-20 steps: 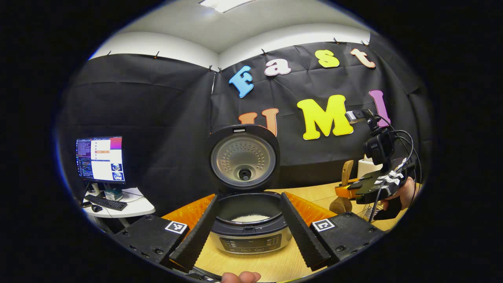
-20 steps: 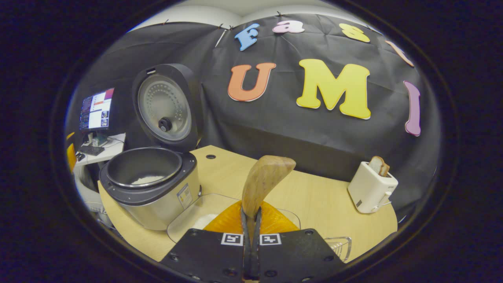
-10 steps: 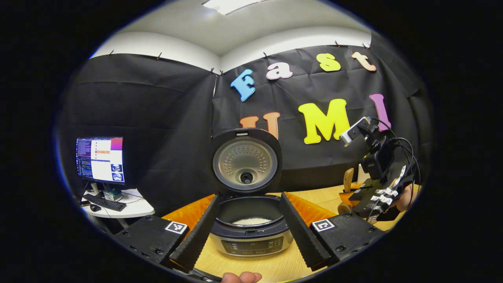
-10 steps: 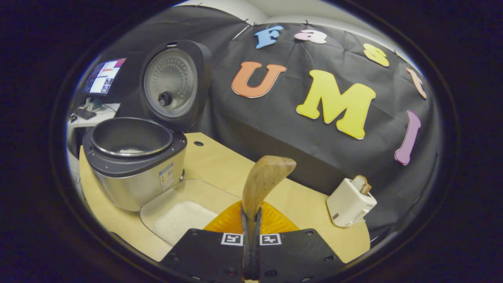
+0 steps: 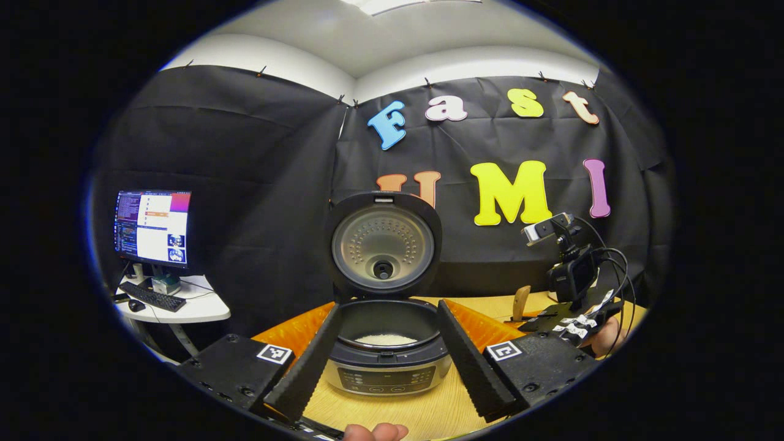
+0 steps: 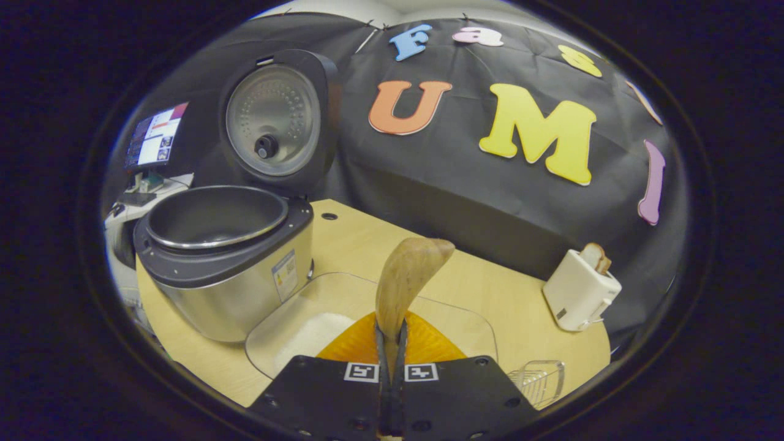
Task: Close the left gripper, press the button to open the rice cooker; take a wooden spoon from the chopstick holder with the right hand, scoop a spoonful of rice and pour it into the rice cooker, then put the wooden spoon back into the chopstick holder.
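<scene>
Wooden spoon (image 6: 407,282) clamped in the right tool (image 6: 391,367), bowl pointing forward.
Rice tray (image 6: 306,334) lies just below-left; left tool (image 5: 386,361) gapes open, idle.

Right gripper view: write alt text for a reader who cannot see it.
The right gripper is shut on a wooden spoon, held over a clear tray of rice on a wooden table. An open rice cooker stands left; a white toaster sits right.

A pale wooden table (image 6: 490,294) carries the open rice cooker (image 6: 226,269) at left, a clear tray of rice (image 6: 318,318) just beside it, a white toaster (image 6: 579,291) far right, and a wire holder (image 6: 542,380) near.
</scene>
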Demonstrator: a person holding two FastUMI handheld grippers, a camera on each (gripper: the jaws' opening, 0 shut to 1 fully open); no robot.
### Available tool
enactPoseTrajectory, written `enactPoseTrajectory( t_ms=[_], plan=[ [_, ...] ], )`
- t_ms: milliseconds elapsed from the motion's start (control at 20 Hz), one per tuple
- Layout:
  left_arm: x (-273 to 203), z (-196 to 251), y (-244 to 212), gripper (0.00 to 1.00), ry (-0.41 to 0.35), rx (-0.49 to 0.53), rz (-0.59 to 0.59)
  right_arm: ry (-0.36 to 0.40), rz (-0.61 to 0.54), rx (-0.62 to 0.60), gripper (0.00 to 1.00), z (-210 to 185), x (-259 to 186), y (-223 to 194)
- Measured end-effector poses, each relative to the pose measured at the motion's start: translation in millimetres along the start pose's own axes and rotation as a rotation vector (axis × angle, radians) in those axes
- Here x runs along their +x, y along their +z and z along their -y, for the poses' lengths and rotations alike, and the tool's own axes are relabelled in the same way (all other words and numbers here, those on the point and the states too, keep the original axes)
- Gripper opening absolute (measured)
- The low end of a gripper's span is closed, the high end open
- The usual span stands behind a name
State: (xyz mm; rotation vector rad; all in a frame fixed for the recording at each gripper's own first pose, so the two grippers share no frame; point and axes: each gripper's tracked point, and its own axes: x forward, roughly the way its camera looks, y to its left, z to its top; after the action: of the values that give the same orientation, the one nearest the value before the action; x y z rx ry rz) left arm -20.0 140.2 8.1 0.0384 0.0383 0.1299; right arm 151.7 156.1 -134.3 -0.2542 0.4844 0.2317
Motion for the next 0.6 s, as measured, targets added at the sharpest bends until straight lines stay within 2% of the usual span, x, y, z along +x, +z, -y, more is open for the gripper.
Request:
enactPoseTrajectory(
  t_ms=[100, 150, 250, 600],
  plan=[
    [0.7, -4.2, 0.0, 0.99, 0.010, 0.008, 0.002, 0.038, -0.009, 0.050, 0.01, -7.4, -0.2, -1.4],
    [1.4, -5.0, -1.1, 0.95, 0.013, 0.015, -0.003, 0.048, -0.014, 0.078, 0.01, -9.0, 0.1, -0.6],
    [1.4, -7.9, -4.8, 0.99, 0.021, 0.022, -0.015, 0.081, -0.038, 0.148, 0.01, -14.4, 2.3, 0.7],
    [-1.8, -15.7, 2.5, 0.99, 0.049, 0.044, 0.008, 0.163, -0.071, 0.362, 0.00, -15.4, 3.9, 13.9]
  ],
)
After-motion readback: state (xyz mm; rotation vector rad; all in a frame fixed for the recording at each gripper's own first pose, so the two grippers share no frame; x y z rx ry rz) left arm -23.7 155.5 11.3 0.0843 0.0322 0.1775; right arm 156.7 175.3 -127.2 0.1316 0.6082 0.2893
